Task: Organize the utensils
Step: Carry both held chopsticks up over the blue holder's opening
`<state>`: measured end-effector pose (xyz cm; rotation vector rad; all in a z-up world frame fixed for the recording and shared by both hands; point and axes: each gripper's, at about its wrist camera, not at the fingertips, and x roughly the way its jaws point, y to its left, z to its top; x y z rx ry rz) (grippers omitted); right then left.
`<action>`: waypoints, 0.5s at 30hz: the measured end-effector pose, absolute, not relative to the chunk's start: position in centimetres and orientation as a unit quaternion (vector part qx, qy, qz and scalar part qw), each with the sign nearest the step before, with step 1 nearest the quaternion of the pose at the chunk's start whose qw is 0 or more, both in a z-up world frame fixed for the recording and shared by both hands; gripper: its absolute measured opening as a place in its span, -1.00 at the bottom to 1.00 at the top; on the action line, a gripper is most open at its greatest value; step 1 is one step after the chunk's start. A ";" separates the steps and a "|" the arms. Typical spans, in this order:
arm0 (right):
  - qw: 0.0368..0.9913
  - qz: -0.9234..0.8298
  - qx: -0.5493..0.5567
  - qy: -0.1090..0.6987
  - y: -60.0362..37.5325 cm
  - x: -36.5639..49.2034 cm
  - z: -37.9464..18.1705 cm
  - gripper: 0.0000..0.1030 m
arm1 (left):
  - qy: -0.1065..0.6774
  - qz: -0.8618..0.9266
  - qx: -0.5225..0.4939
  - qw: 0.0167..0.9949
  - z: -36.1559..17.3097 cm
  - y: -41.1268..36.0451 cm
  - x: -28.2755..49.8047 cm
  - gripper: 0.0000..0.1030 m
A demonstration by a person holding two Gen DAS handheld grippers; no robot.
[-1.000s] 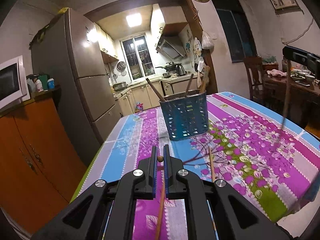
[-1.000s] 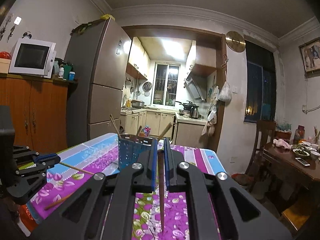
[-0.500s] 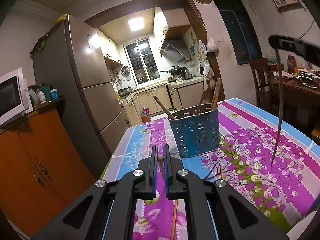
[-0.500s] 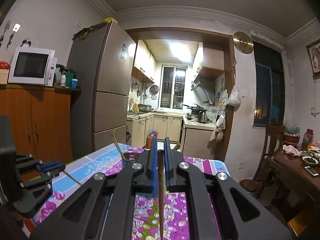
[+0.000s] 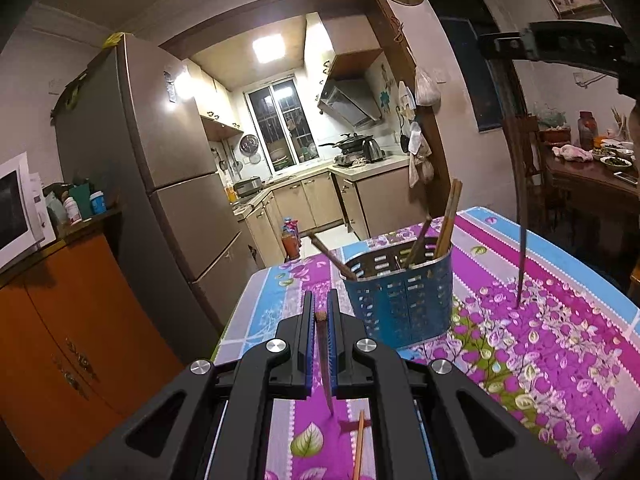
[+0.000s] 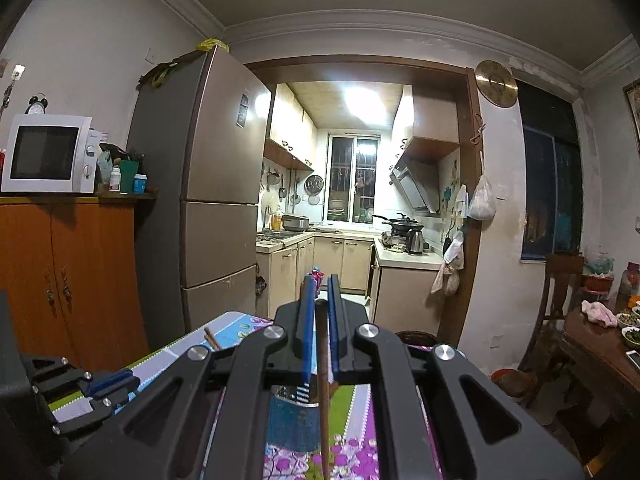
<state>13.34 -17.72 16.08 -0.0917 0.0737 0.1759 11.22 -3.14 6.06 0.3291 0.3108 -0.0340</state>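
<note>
Left gripper (image 5: 320, 314): jaws pressed together on a dark chopstick (image 5: 323, 356), pinched near its upper end; the stick hangs down with its tip clear above the table (image 5: 560, 360). A lighter chopstick (image 5: 359, 440) lies flat on the floral cloth just beyond that tip, toward the table's near edge.

Right gripper (image 6: 319, 292): jaws likewise closed on a second dark chopstick (image 6: 322, 392), gripped at its top and hanging nearly straight down. In the left wrist view this gripper (image 5: 516, 46) appears high at upper right, and its stick (image 5: 522, 248) ends a little above the cloth, over the right half of the table, well apart from the right edge.

Blue perforated utensil holder (image 5: 400, 304): upright near the far end of the table, closer to the far left corner than to the right edge. It already contains several chopsticks; one leans out to the left over its rim, the others lean right. In the right wrist view the holder (image 6: 292, 420) shows below the jaws, mostly hidden by the gripper body.

Open room: bare cloth lies between the holder and the right-hand stick, and between the holder and the near edge. The left edge of the table faces a refrigerator (image 5: 168, 184) and an orange cabinet (image 5: 60, 340), with floor between.
</note>
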 end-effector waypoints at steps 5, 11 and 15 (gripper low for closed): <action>0.994 0.091 -0.048 0.033 -17.3 15.1 17.1 -0.90 | 0.145 -0.030 0.146 0.978 8.9 -2.8 13.5 -0.87; 0.995 0.099 -0.018 0.004 -17.7 17.7 20.5 -0.90 | 0.105 -0.071 0.089 0.988 16.0 -2.3 17.5 -0.87; 0.995 0.098 0.008 -0.004 -17.9 20.4 21.6 -0.90 | 0.081 -0.098 0.063 0.990 18.8 -3.0 20.6 -0.87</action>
